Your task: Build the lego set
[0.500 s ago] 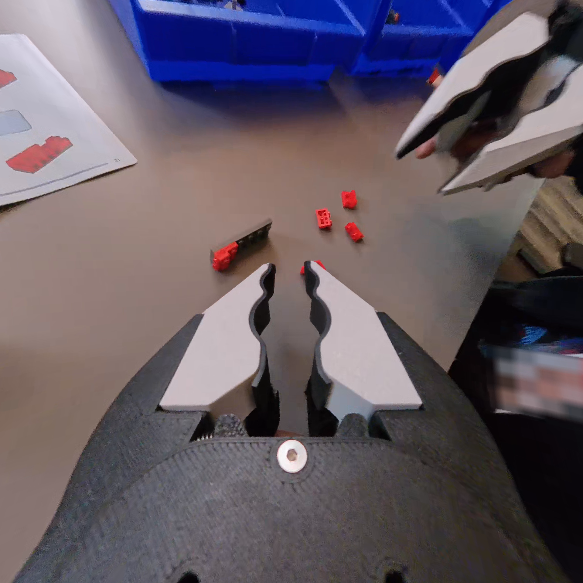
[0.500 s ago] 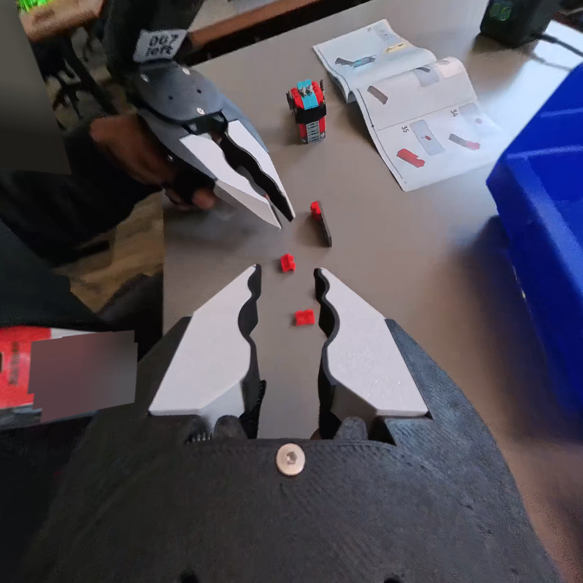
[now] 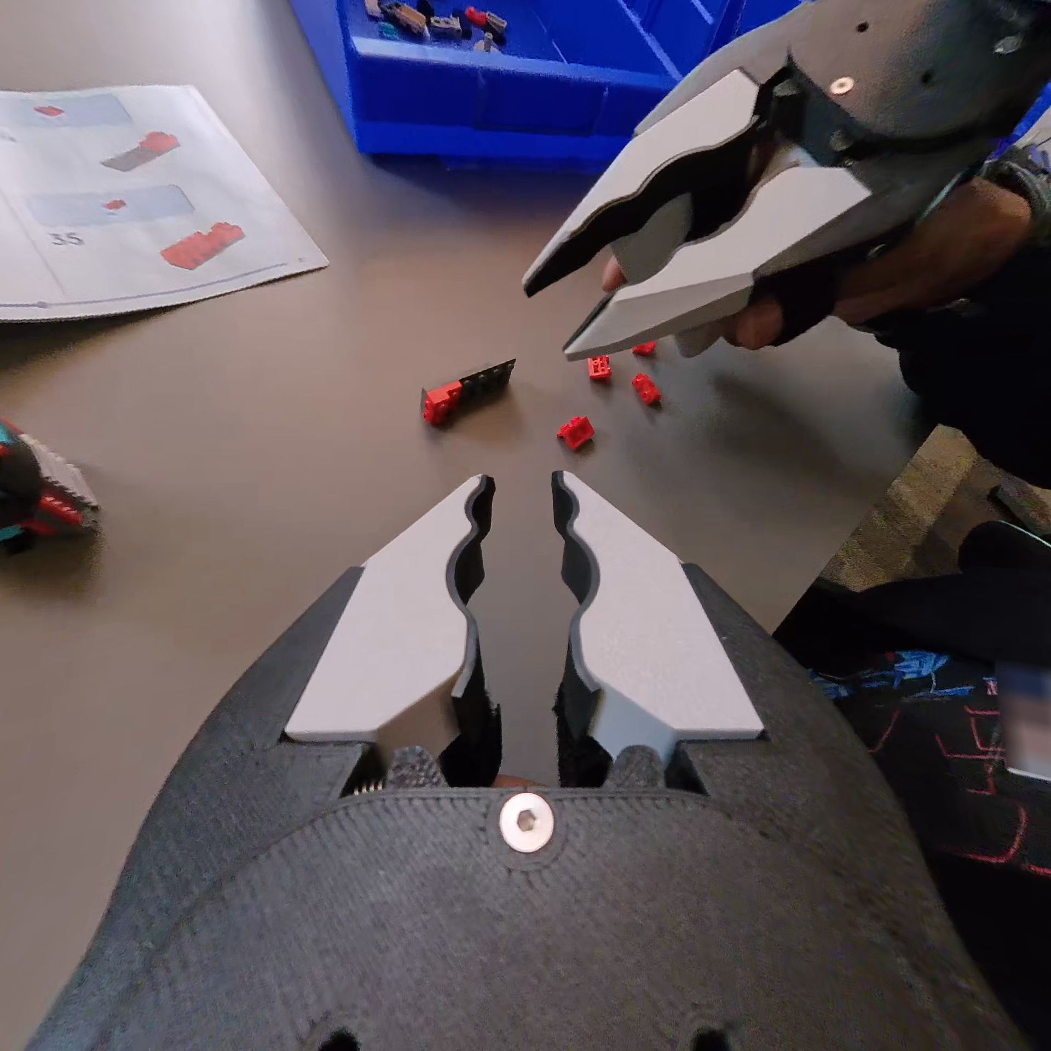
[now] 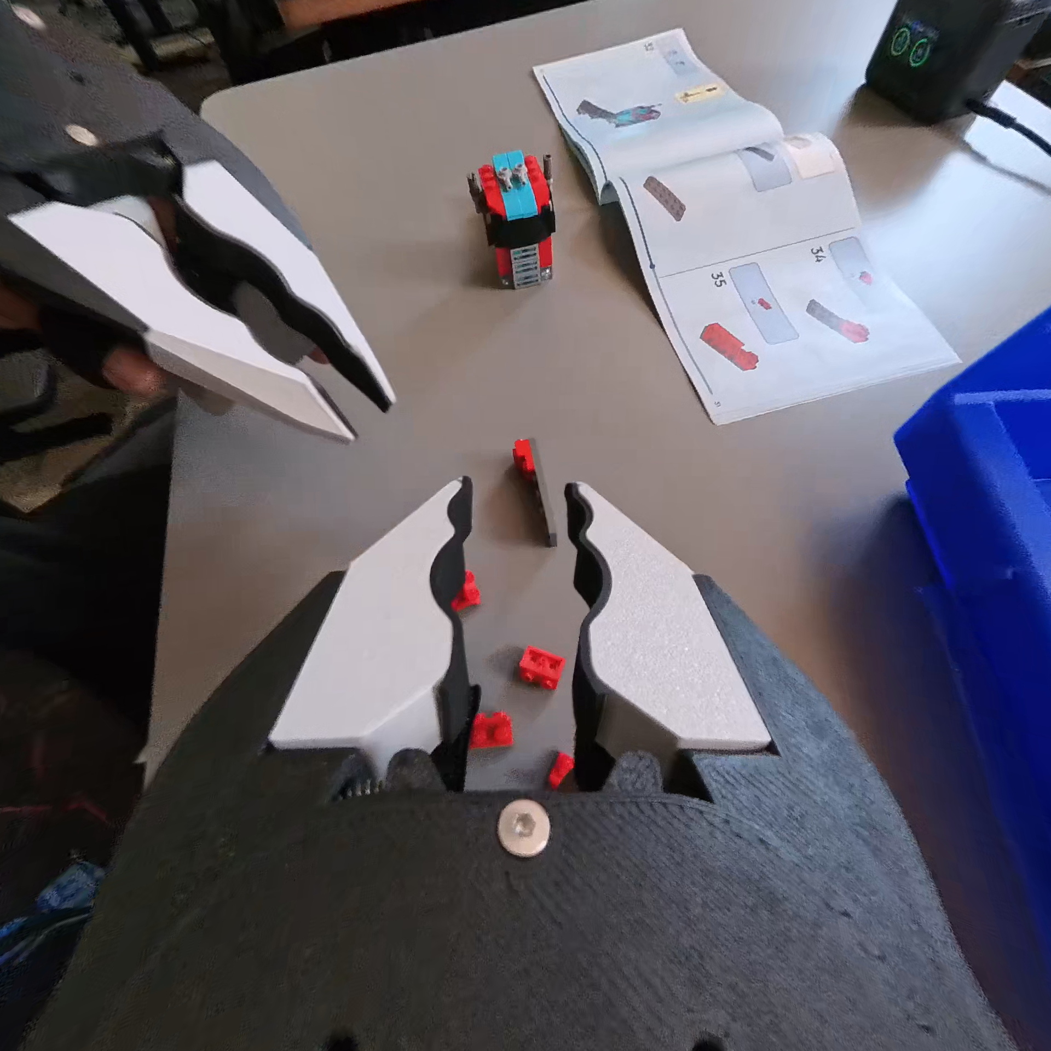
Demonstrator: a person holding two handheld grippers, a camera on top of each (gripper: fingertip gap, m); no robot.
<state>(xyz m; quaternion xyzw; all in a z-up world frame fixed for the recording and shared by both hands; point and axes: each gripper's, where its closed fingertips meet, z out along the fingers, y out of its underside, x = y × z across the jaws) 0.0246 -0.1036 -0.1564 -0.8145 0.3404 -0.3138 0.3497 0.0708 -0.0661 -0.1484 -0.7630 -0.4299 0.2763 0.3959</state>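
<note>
1. The step in hand looks like adding another small red piece to the dark plate [image 3: 489,378], which already carries one red brick [image 3: 441,402] at one end. The plate lies flat on the grey table [image 3: 227,455], roughly mid-table in front of both tools.
2. Four loose red bricks are scattered beside it: one [image 3: 576,433] nearest the left gripper [image 3: 523,476], the rest [image 3: 646,389] under the right gripper [image 4: 516,484].
3. Both tongs are parted a moderate way and nothing is held in either; both are hovering above the table.
4. Next move, probably: one loose brick gets pinched studs-up and pressed onto the plate while the plate is steadied by the other tool. Tiny parts, so a square grip is needed or it'll pop out.
5. Compared with half a second back, the left gripper has been pulled back and lifted, so the brick once hidden at its tips is now fully seen. The right one has been moved forward over the bricks, with the plate now between its tips.
6. The half-built red truck [image 4: 514,222], open manual [image 4: 739,227] and blue bin [image 3: 489,96] are left alone.
</note>
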